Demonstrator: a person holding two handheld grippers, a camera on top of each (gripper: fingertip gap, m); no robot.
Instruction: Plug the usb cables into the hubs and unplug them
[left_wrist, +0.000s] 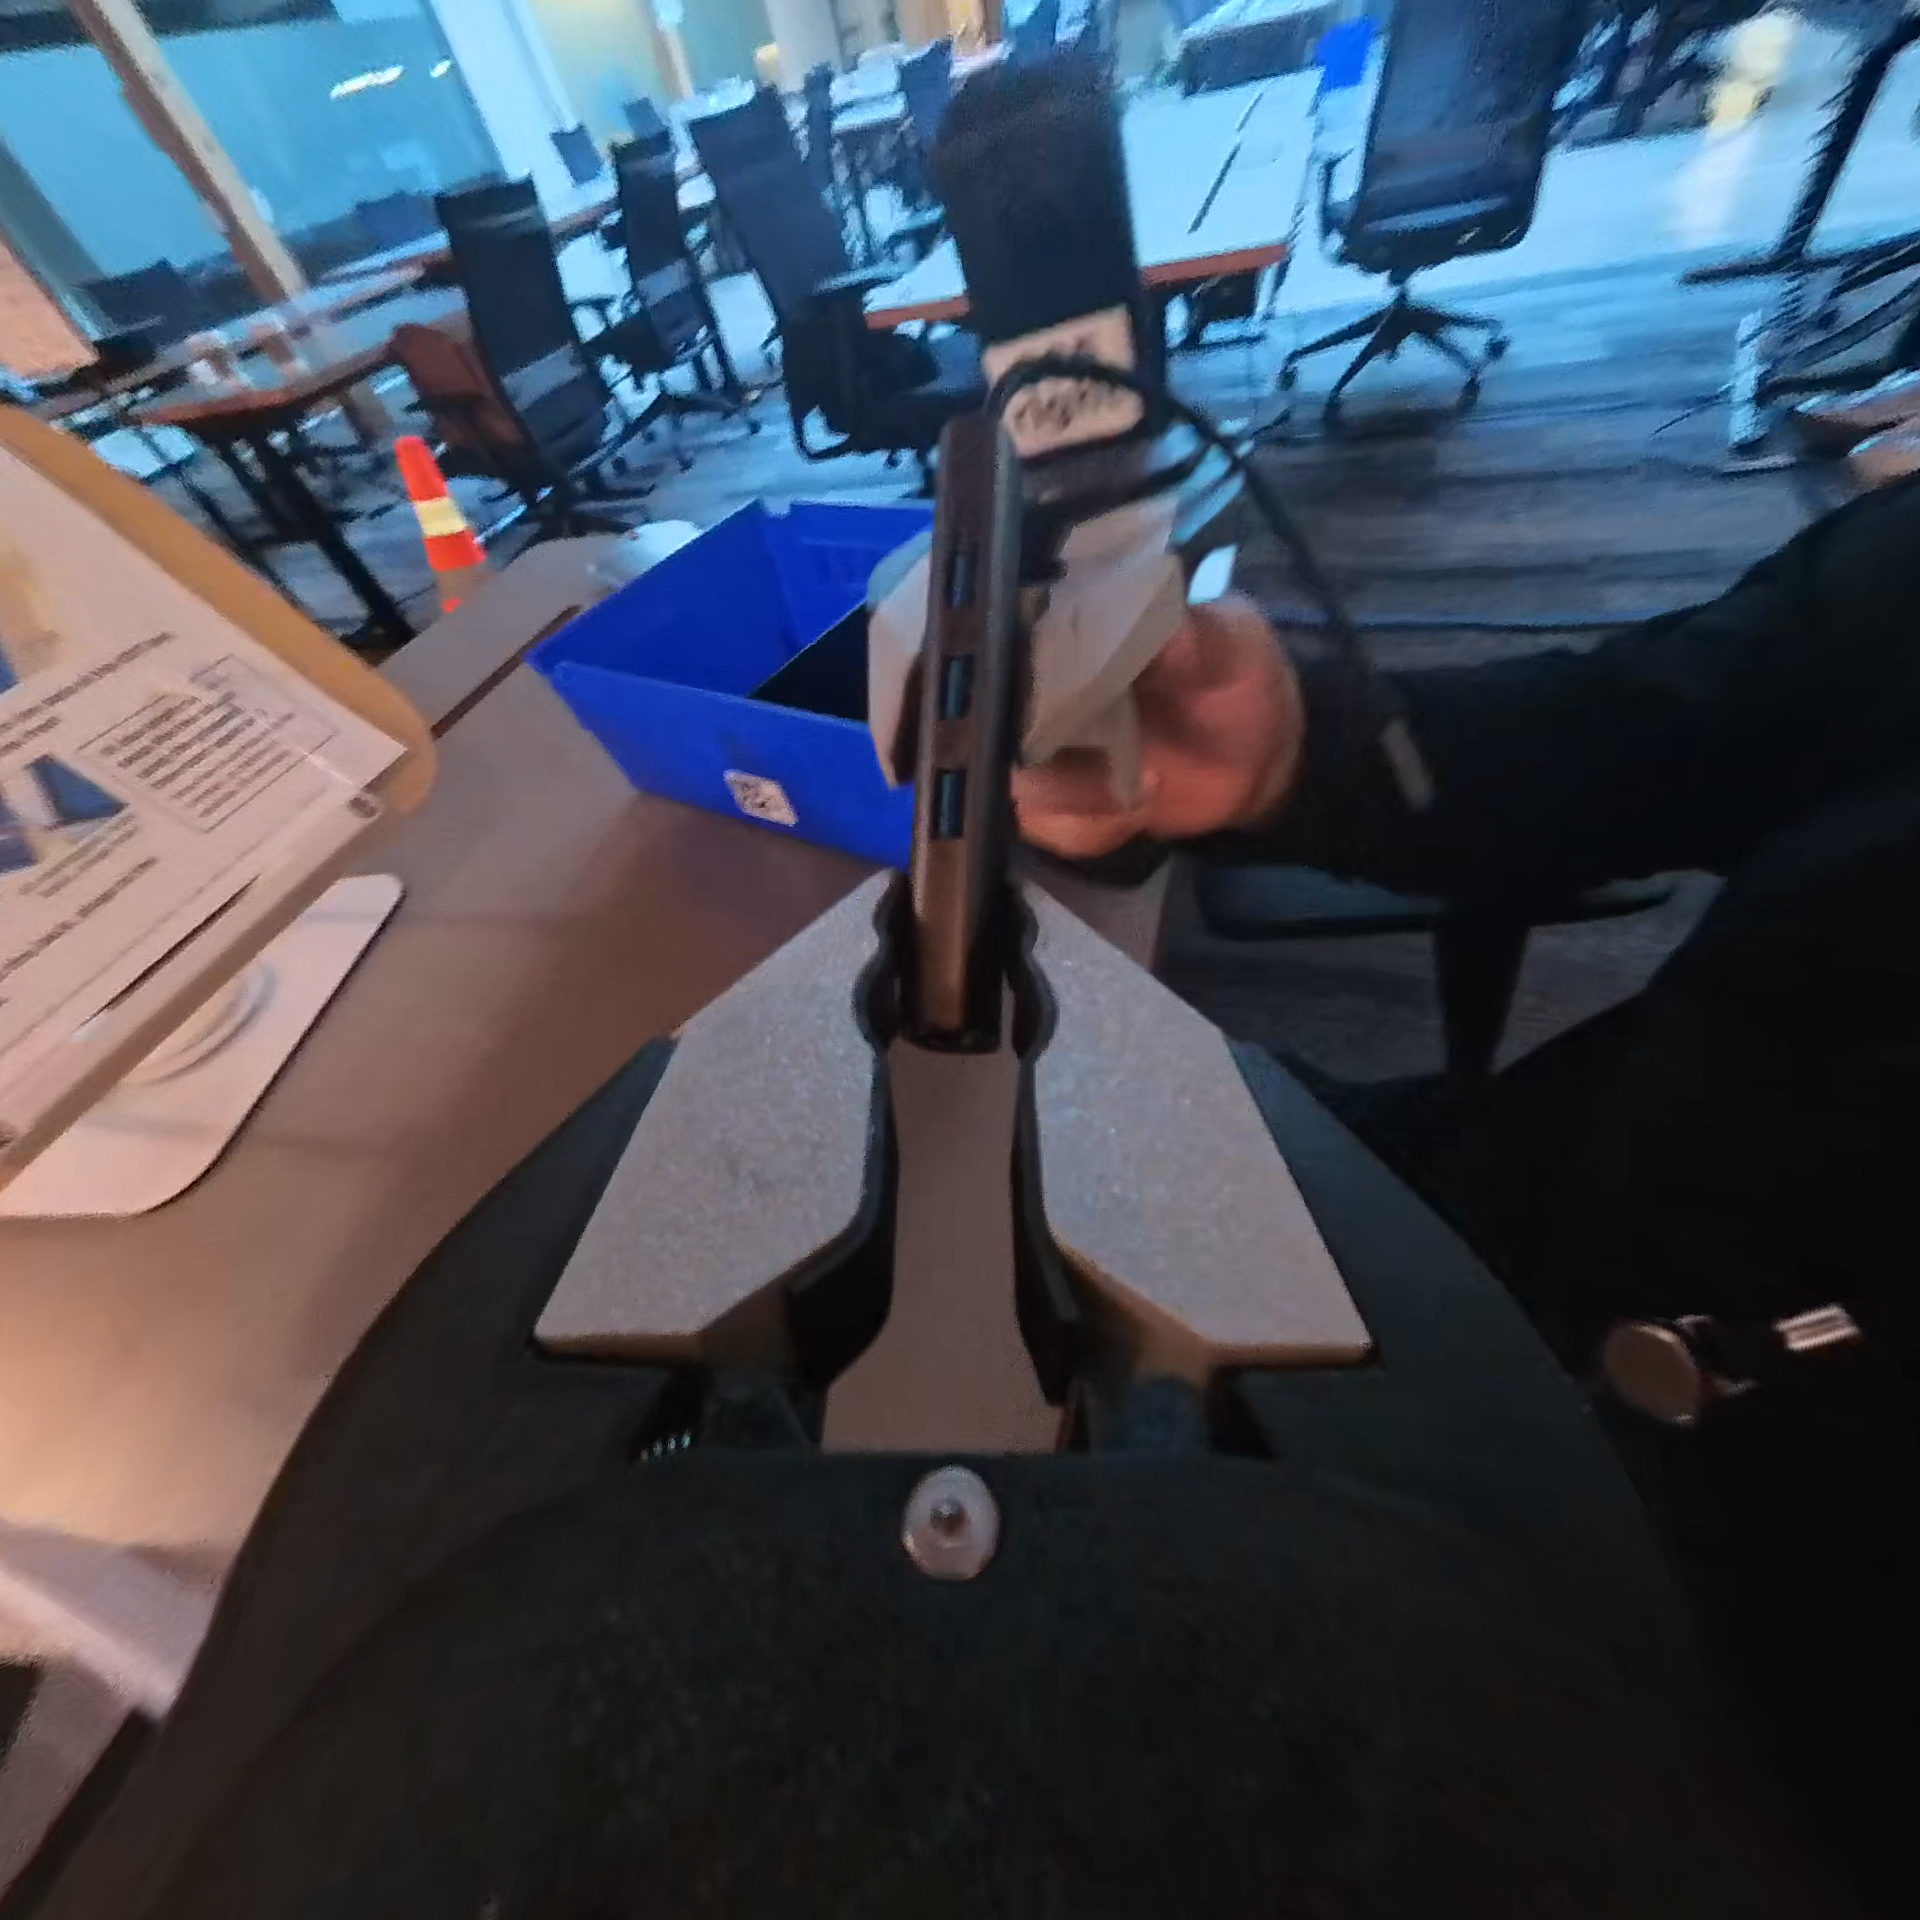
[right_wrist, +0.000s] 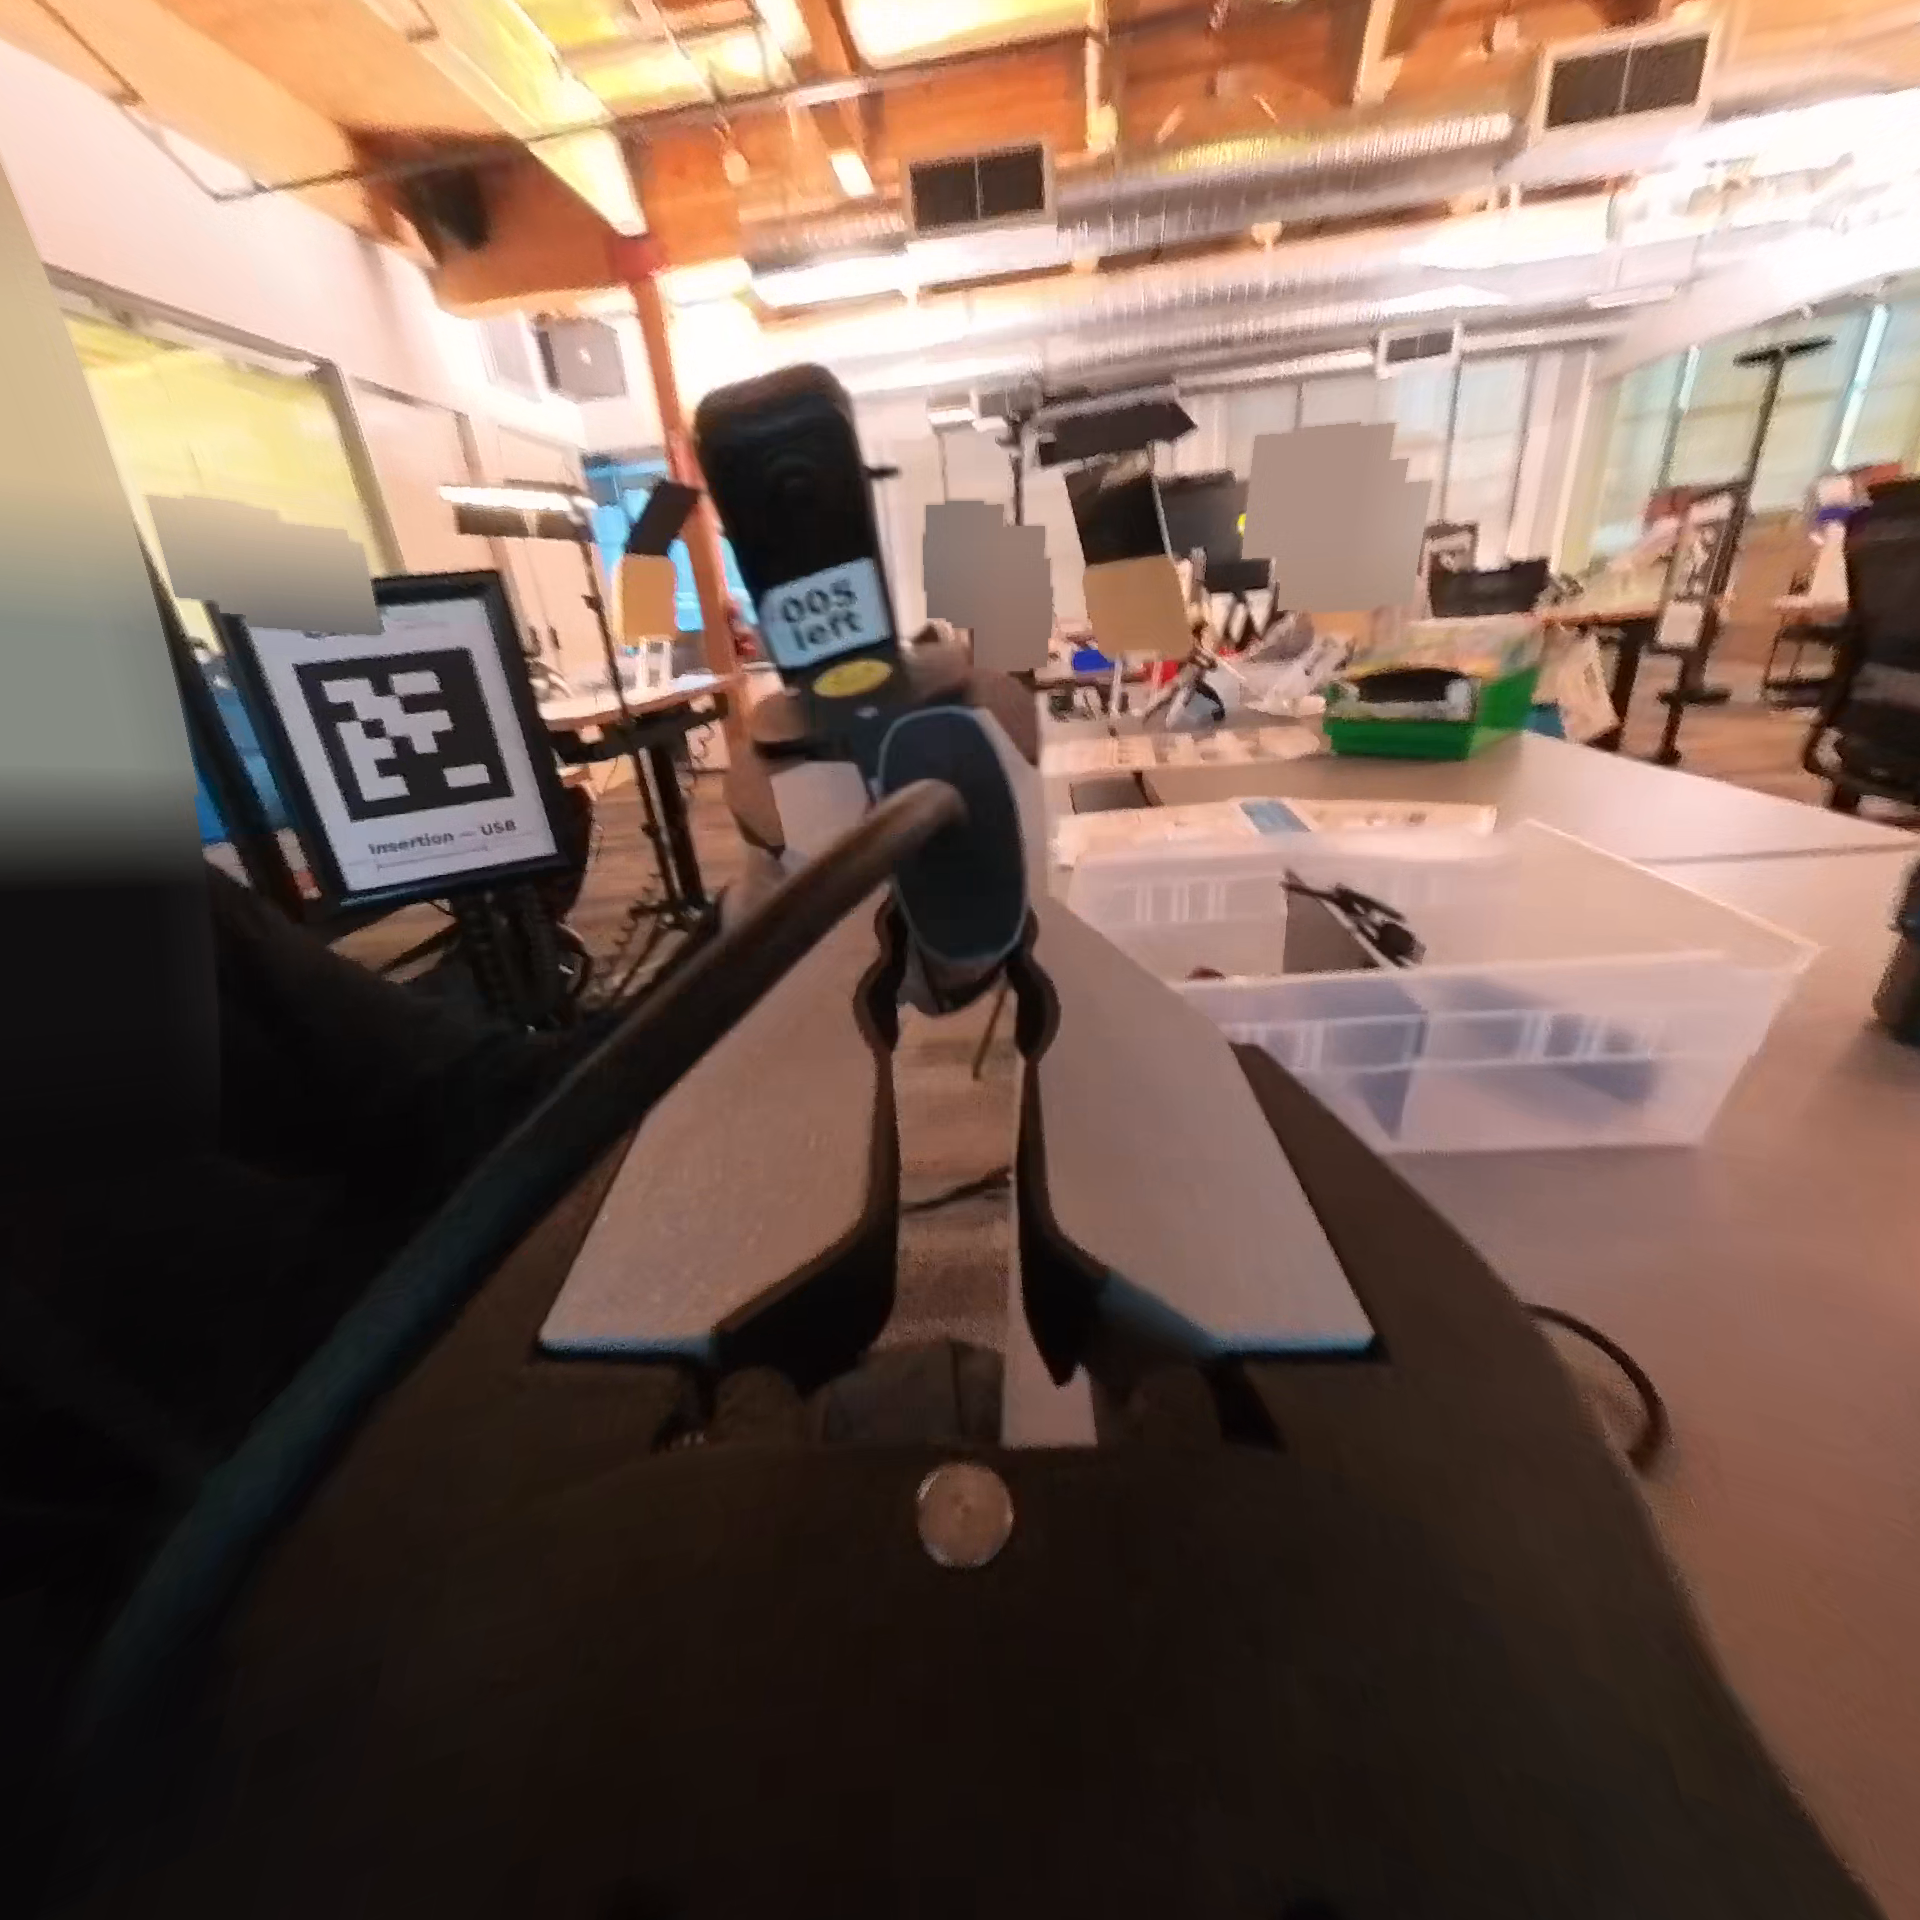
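Note:
A dark grey USB hub (left_wrist: 961, 727) stands on edge, with blue ports along its narrow side. My left gripper (left_wrist: 956, 966) is shut on its near end, both pads against its flat sides. The right gripper's white fingers (left_wrist: 1101, 634) clamp its far part, with a hand (left_wrist: 1205, 727) behind them. In the right wrist view my right gripper (right_wrist: 956, 977) is shut on the hub's rounded end (right_wrist: 956, 862). The hub's black cable (right_wrist: 623, 1029) leaves that end and curves down to the left. The left gripper's black body (right_wrist: 800, 540) shows beyond the hub. The hub is in the air above the table edge.
A blue bin (left_wrist: 717, 717), a sign stand (left_wrist: 156, 790) and a brown table (left_wrist: 520, 935) lie left of the hub. An orange cone (left_wrist: 436, 499) and office chairs stand behind. A clear plastic bin (right_wrist: 1507, 1049), a framed marker sign (right_wrist: 405, 748) and a grey table (right_wrist: 1610, 1299) show in the right wrist view.

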